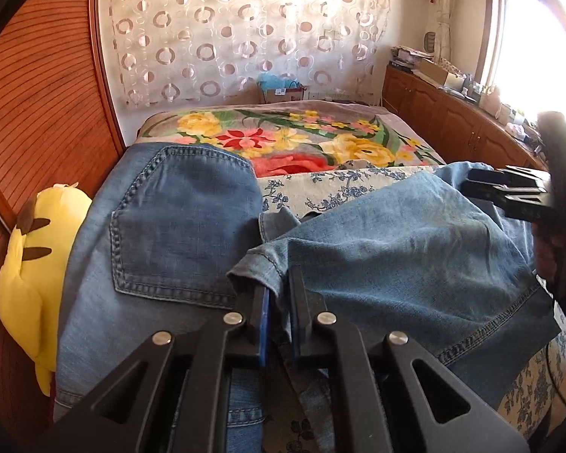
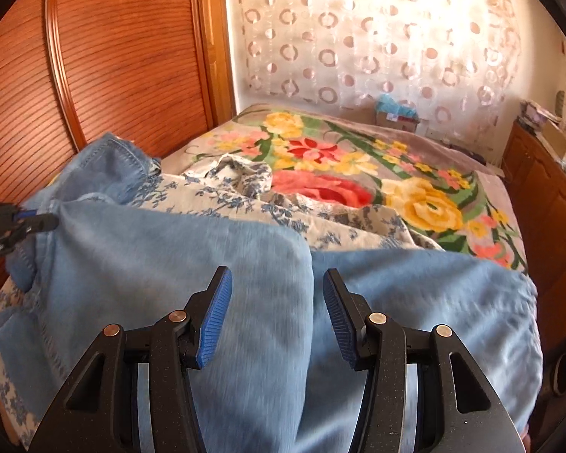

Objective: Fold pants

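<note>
- Two grippers in play: left gripper [image 1: 279, 298] is pinched tight on a hem edge of the jeans [image 1: 396, 249]; denim sits between its blue pads, cloth bunched there.
- Right gripper [image 2: 277, 309] stands spread, nothing between the pads; it hovers over the denim, contact cannot be told from the blurred view.
- Jeans lie on the bed [image 1: 343, 185], near end, across the blue-flowered sheet [image 1: 320, 188]; back pocket [image 1: 177, 226] faces up to the left of the left gripper.
- Long axis: judged to run left-right across the bed's near end, seat part left, leg part right of the left gripper.
- Key relation: the held hem is at the left gripper; free cloth lies right of it, under the right gripper, so the right one is nearer that part.
- Hidden: waistband, second leg and far hem not clear; the jeans' near edge is cut off by the grippers' frames.
- Yellow plush toy [image 1: 30, 264] sits left of the jeans, at the bed's edge.
</note>
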Demonstrator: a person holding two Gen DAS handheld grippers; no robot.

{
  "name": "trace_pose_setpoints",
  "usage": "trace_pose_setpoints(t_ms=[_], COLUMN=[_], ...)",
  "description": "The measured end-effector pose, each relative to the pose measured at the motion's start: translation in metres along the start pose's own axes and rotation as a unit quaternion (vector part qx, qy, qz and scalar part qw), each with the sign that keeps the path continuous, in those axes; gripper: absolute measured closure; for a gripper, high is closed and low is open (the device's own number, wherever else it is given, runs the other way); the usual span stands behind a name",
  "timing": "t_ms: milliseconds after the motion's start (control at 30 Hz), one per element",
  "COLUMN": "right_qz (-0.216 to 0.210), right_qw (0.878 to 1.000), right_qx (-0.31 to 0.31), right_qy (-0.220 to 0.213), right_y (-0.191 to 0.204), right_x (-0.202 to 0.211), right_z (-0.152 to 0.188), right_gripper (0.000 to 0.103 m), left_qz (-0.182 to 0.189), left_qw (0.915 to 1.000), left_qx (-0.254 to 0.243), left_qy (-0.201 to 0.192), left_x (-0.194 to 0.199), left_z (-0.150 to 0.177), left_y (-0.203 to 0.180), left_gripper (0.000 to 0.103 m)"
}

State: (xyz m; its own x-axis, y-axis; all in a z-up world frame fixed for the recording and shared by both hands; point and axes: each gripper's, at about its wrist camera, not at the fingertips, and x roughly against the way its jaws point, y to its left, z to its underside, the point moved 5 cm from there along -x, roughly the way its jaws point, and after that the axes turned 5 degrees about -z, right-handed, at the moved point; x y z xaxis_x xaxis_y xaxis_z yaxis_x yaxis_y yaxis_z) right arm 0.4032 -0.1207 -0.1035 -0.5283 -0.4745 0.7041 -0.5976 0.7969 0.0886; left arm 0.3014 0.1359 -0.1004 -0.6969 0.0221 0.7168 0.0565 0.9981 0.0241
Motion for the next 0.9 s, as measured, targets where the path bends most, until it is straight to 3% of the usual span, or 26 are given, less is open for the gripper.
trace_pose_setpoints(t_ms=[333, 400, 433, 467, 567, 667, 767, 900], right_qz=[-0.058, -0.066, -0.067, -0.068, -0.069, -0.044, 0.007, 0.043], right_qw=[0.996, 0.995, 0.995, 0.995, 0.997, 0.999, 0.999, 0.999], right_qx=[-0.032, -0.032, -0.031, -0.030, -0.028, -0.020, -0.022, -0.017], right_qy=[0.061, 0.062, 0.062, 0.059, 0.032, -0.001, -0.025, 0.008], right_y=[-0.022, -0.023, -0.023, -0.024, -0.026, -0.027, -0.031, -0.033], right_x=[-0.052, -0.053, -0.053, -0.051, -0.039, -0.026, -0.015, -0.027], right_z=[-0.008, -0.006, -0.005, -0.004, -0.005, -0.010, -0.015, -0.009], right_gripper=[0.055, 0.071, 0.087, 0.095, 0.102, 0.102, 0.102, 0.102], left_qz=[0.000, 0.000, -0.001, 0.000, 0.000, 0.002, 0.004, 0.001], left_qw=[1.0000, 0.9999, 0.9999, 0.9999, 0.9998, 0.9998, 0.9998, 0.9999], left_qx=[-0.005, -0.007, -0.007, -0.007, -0.008, -0.008, -0.006, -0.010], left_qy=[-0.008, -0.010, -0.011, -0.013, -0.017, -0.019, -0.016, -0.009], left_x=[0.003, 0.003, 0.004, 0.004, 0.006, 0.006, 0.006, 0.005], left_z=[-0.006, -0.007, -0.008, -0.009, -0.010, -0.010, -0.010, -0.009], left_y=[-0.002, -0.002, -0.002, -0.002, -0.001, 0.000, -0.001, -0.004], left_gripper=[0.097, 0.097, 0.097, 0.097, 0.097, 0.096, 0.094, 0.093])
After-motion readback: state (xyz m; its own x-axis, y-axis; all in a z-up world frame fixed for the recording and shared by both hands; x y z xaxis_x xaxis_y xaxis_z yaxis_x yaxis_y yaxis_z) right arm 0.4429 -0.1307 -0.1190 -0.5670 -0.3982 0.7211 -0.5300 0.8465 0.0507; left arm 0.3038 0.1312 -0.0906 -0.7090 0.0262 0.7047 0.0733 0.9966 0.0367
